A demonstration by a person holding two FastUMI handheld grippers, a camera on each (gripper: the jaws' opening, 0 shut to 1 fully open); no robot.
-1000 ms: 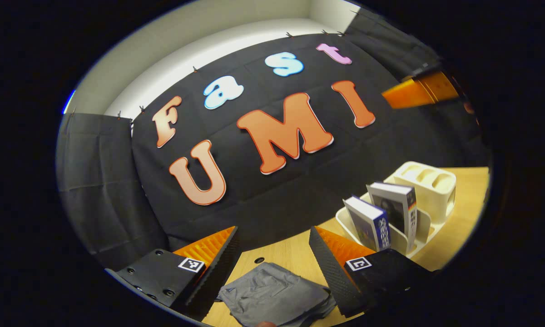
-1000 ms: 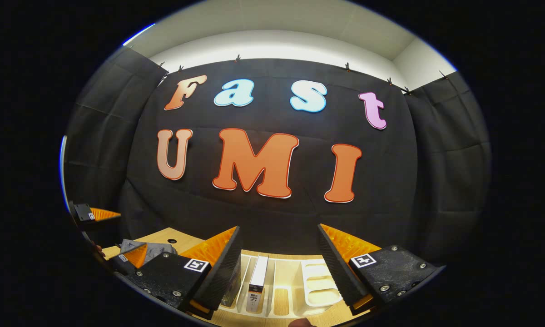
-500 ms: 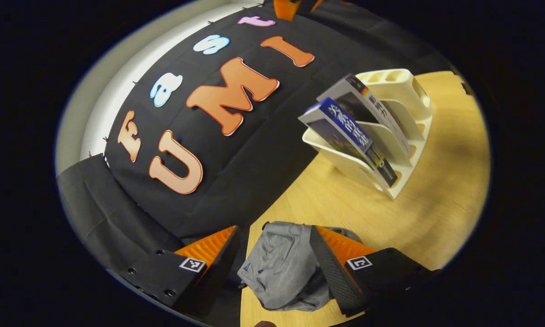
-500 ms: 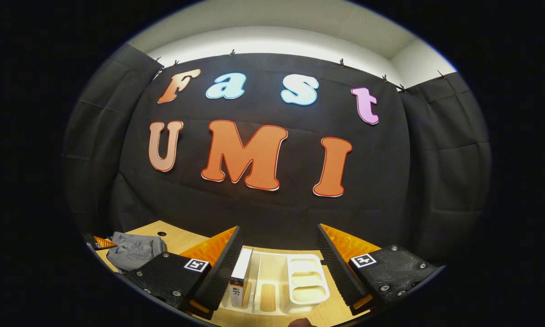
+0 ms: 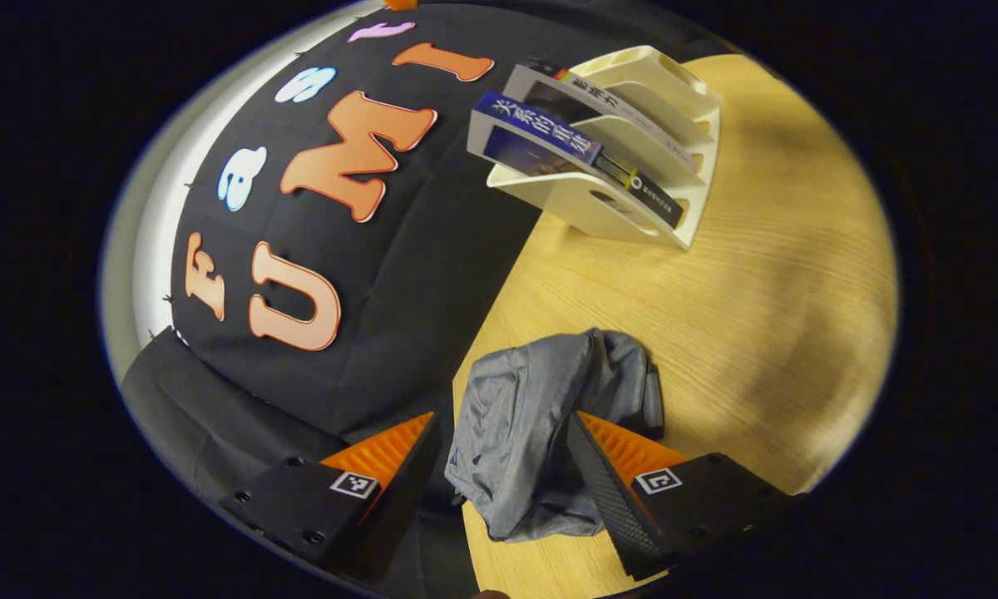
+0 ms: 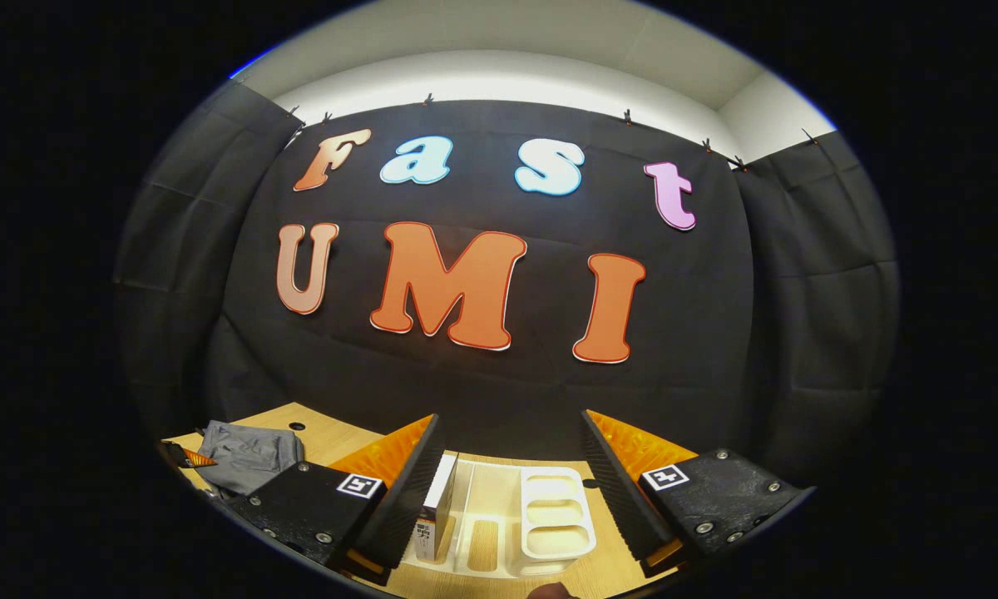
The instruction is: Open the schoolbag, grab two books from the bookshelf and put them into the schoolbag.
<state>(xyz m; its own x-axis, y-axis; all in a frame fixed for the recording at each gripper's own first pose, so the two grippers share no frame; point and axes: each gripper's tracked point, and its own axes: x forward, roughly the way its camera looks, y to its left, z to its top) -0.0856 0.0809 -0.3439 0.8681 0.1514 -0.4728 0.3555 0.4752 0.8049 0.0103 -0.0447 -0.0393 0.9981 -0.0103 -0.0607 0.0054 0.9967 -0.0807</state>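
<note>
I have the left gripper [image 5: 499, 466] hanging over the schoolbag [image 5: 540, 433], its fingers wide apart and holding nothing. The bag lies slumped and flat on the counter [image 5: 757, 316], close to the booth's back cloth, and its zipper runs up between my fingers, so I judge this is the right line to go for the pull and open it. I cannot make out the pull tab itself among the grey folds.

The right gripper [image 6: 511, 482] is also wide open and empty, held level in front of the bookshelf [image 6: 549, 516]. I keep it there because the books come next, and from this spot one book [image 6: 437, 507] stands upright in a slot just inside my left finger. In the left gripper view, two books lean in the white rack: the blue book [image 5: 549, 141] and the white book [image 5: 607, 100] behind it, both tilted against the dividers.

The bag looks closed, so nothing can go in yet. Limp fabric may bunch up when I pull.
</note>
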